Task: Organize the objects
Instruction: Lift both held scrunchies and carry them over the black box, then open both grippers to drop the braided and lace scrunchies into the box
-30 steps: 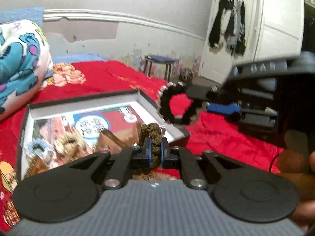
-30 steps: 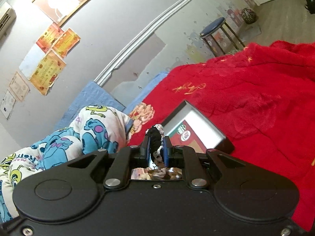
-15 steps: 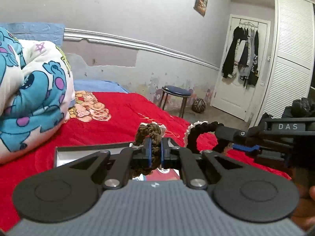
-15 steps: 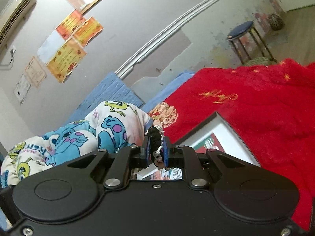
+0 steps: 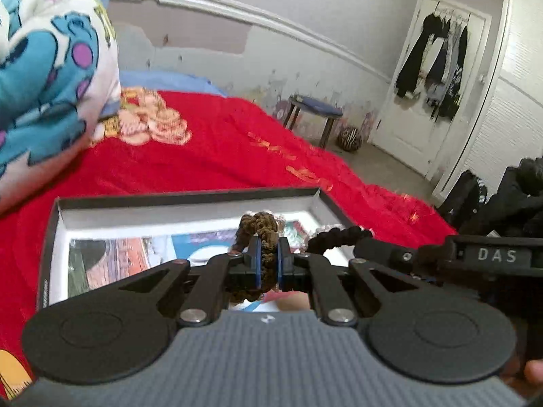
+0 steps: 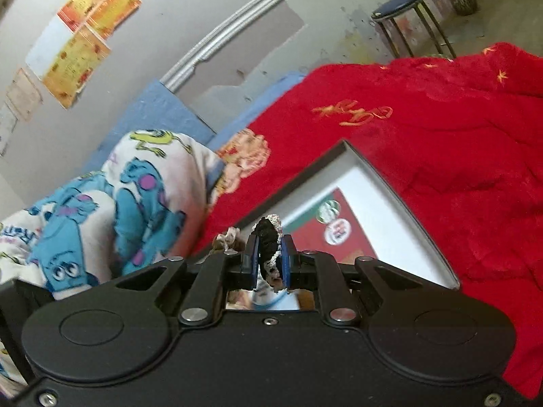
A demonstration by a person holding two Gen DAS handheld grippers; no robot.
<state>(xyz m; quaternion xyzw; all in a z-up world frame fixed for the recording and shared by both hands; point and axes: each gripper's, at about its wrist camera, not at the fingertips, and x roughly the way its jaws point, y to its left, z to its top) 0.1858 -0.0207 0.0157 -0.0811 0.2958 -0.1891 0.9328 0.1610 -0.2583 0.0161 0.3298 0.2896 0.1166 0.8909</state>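
Left gripper (image 5: 268,264) clamped on brown knitted scrunchie (image 5: 263,227); right gripper (image 6: 269,264) clamped on black lace-trimmed scrunchie (image 6: 268,237); side by side.

- Even, soft indoor light, moderately bright; no hard shadows or glare.
- Fisheye bends the wall moulding (image 6: 237,23) and door (image 5: 437,78) near the edges.
- Slight motion blur softens the patterned blanket (image 5: 51,68).

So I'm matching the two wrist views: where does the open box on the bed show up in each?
Left wrist: box lower centre, behind the gripper fingers.
Right wrist: box centre-right, tilted, corner pointing up.
Shared landmark: blue-topped stool by the wall.
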